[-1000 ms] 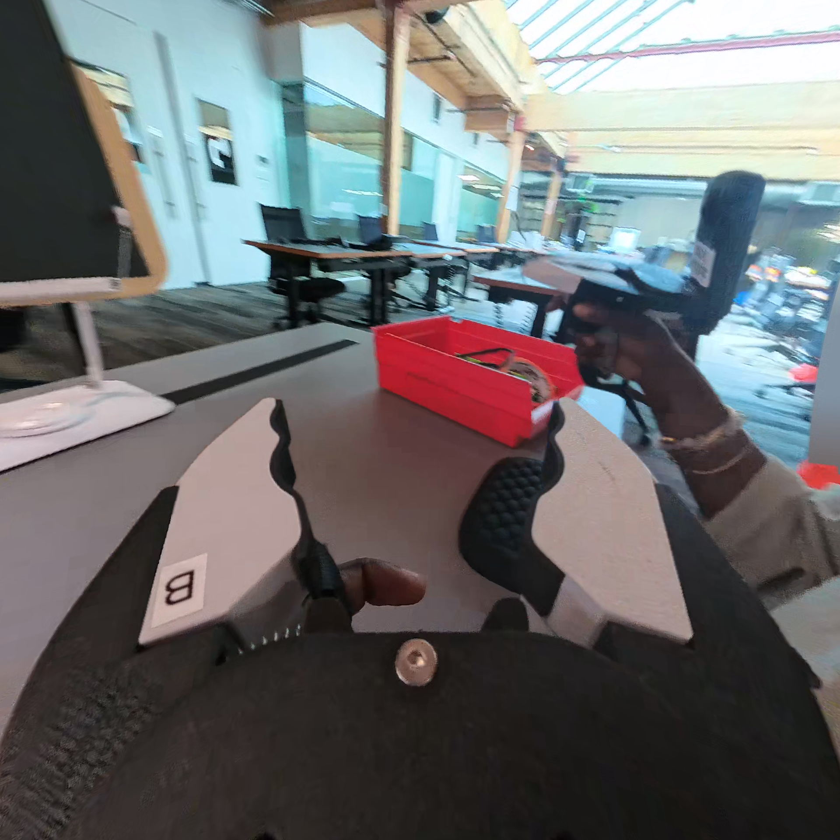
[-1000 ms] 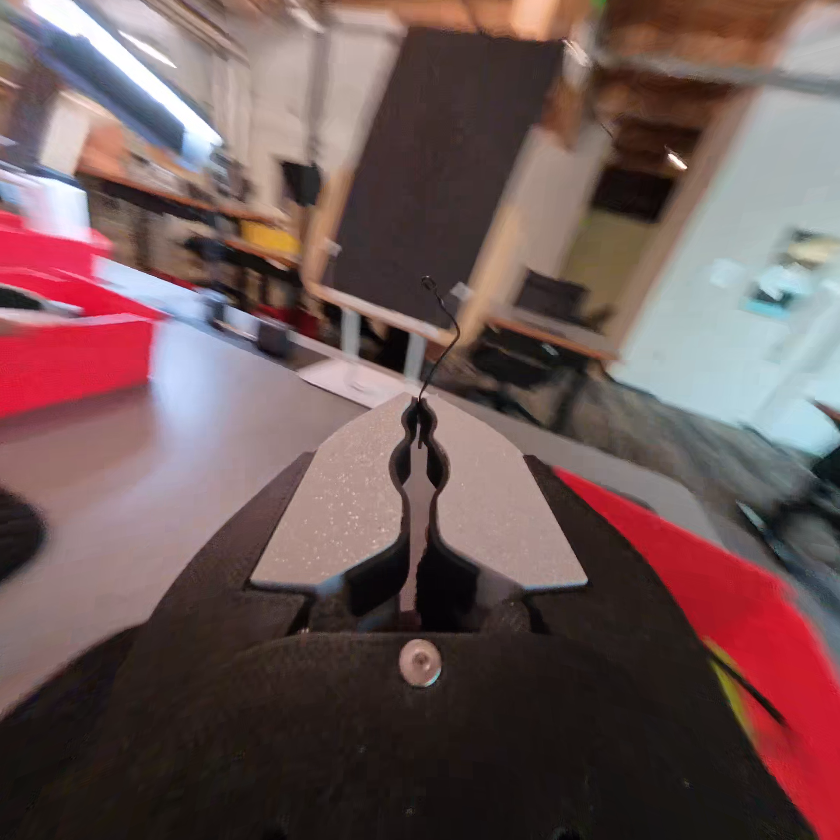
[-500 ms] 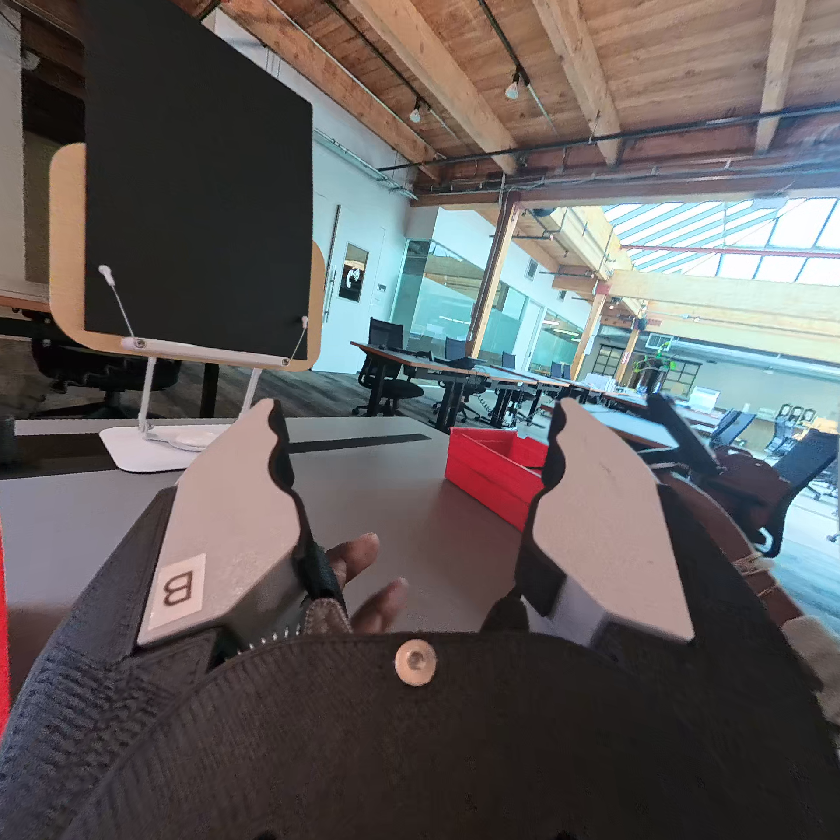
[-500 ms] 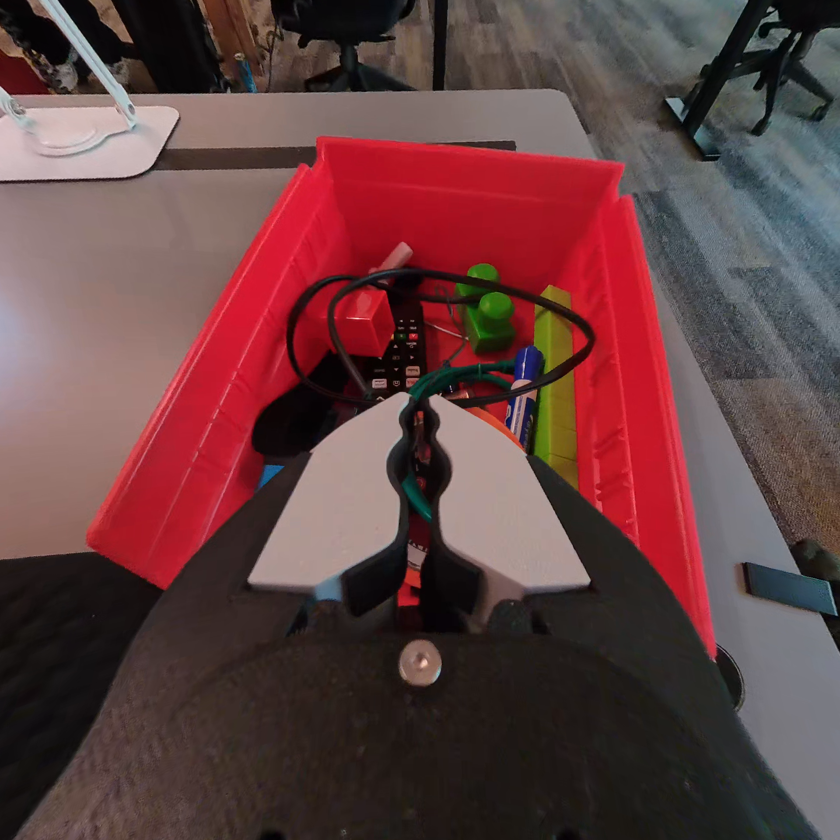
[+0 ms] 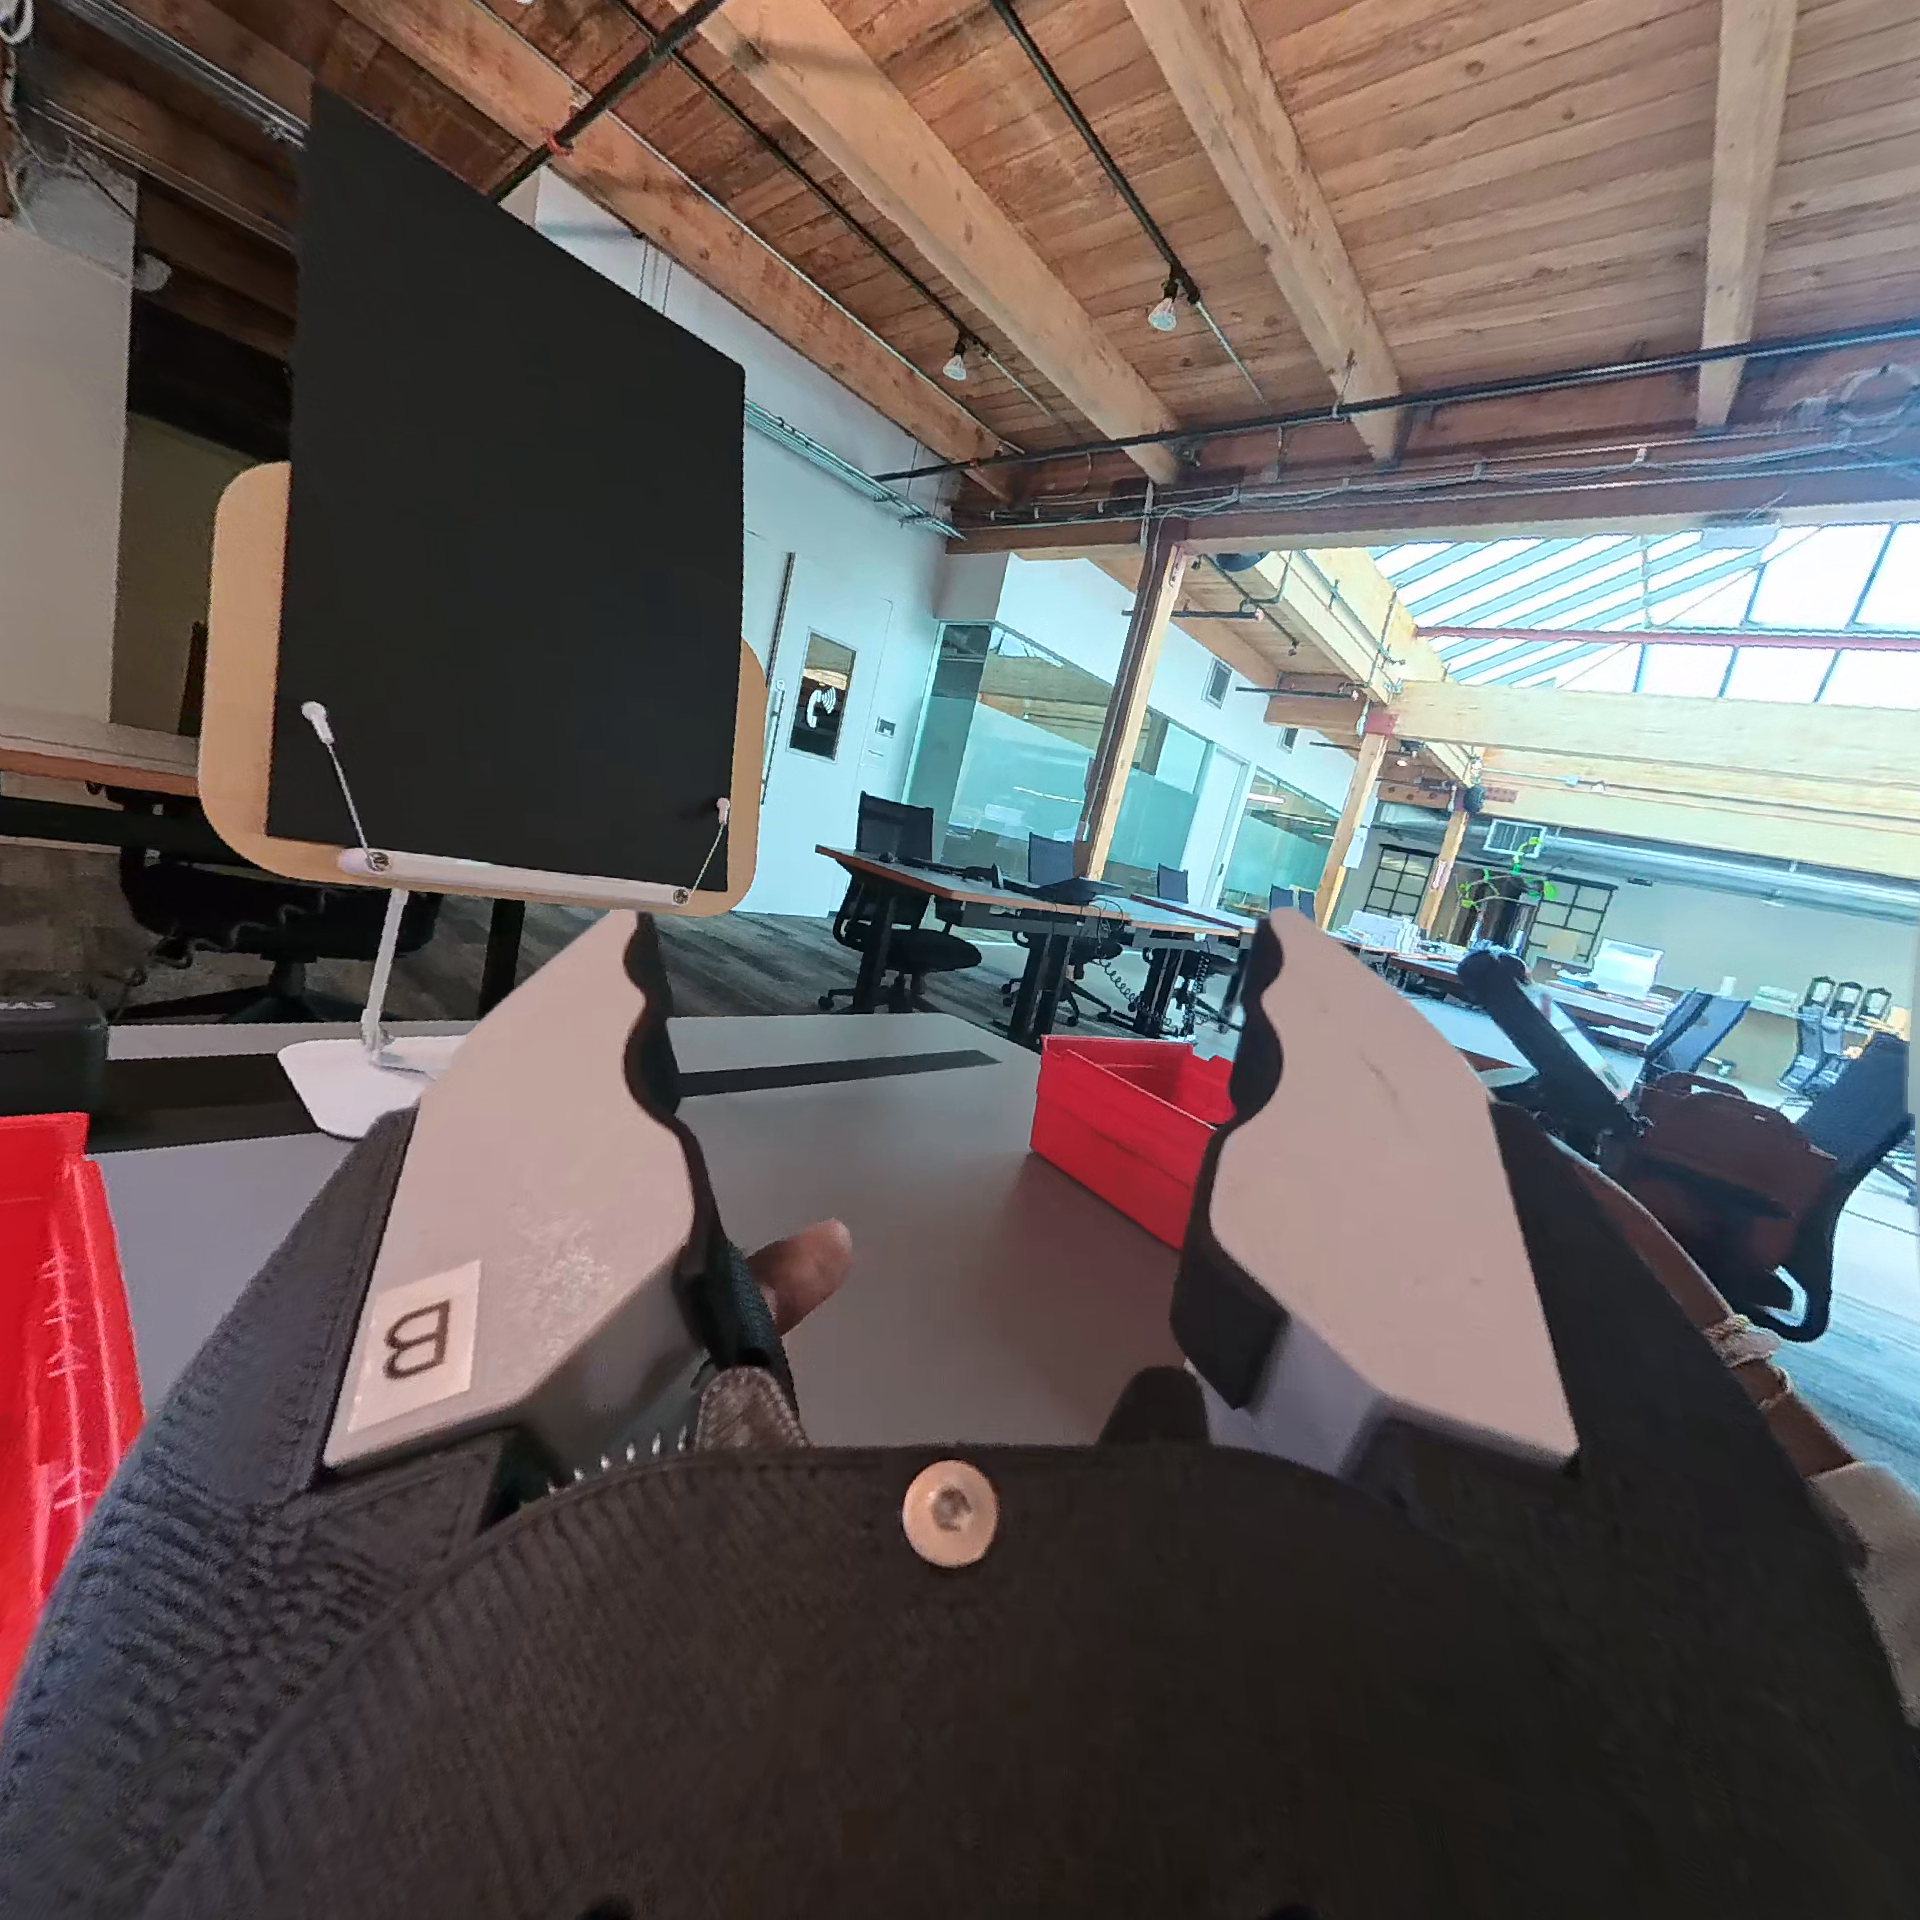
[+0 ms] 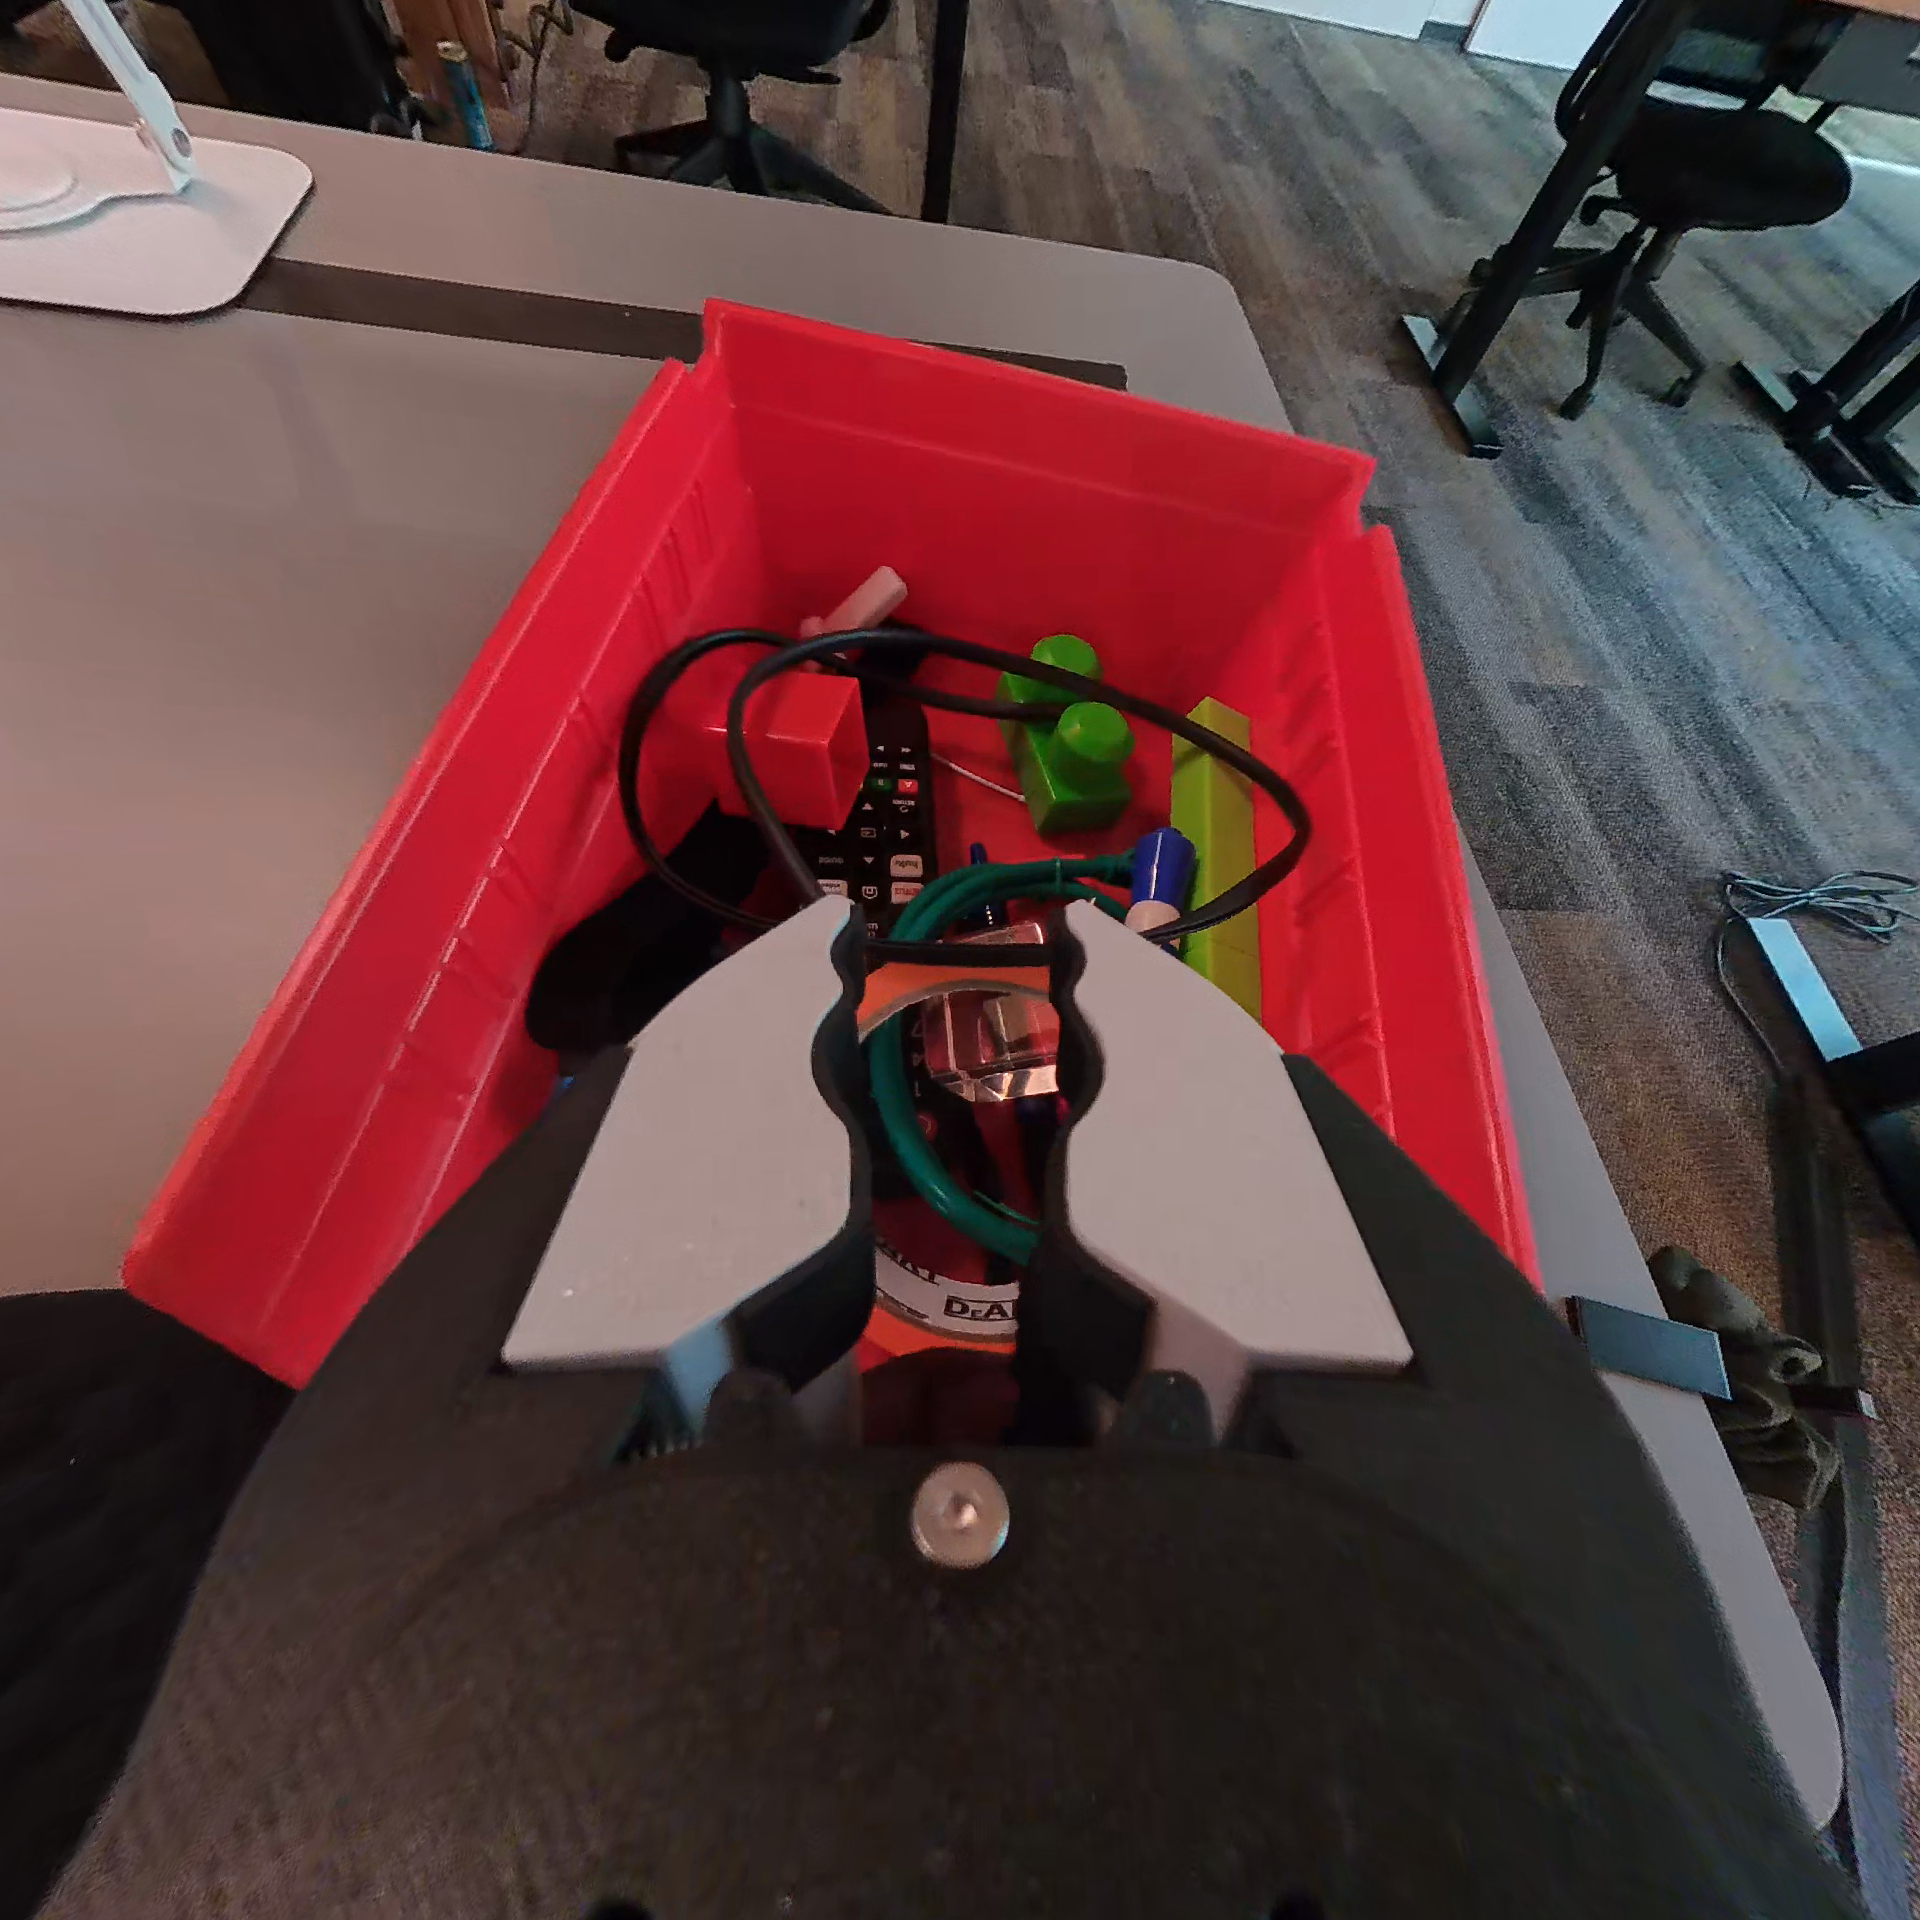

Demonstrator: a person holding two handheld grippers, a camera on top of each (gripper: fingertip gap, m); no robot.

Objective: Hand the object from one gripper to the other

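While nothing is gripped yet:
Right tongs: mine, parted above the red bin.
Left tongs: wide apart, empty, beside that bin.
Left to do: pickup, handover.

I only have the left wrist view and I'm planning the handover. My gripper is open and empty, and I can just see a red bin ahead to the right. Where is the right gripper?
Observer: The right gripper hangs over the red bin, pointing down into it.
Operator: Is it holding anything?
Observer: No. Its jaws stand apart with nothing clamped, and a green cable lies in the bin below the gap.
Operator: What else is in there?
Observer: A looped black cable, a green toy block, a remote control and a blue-capped marker.
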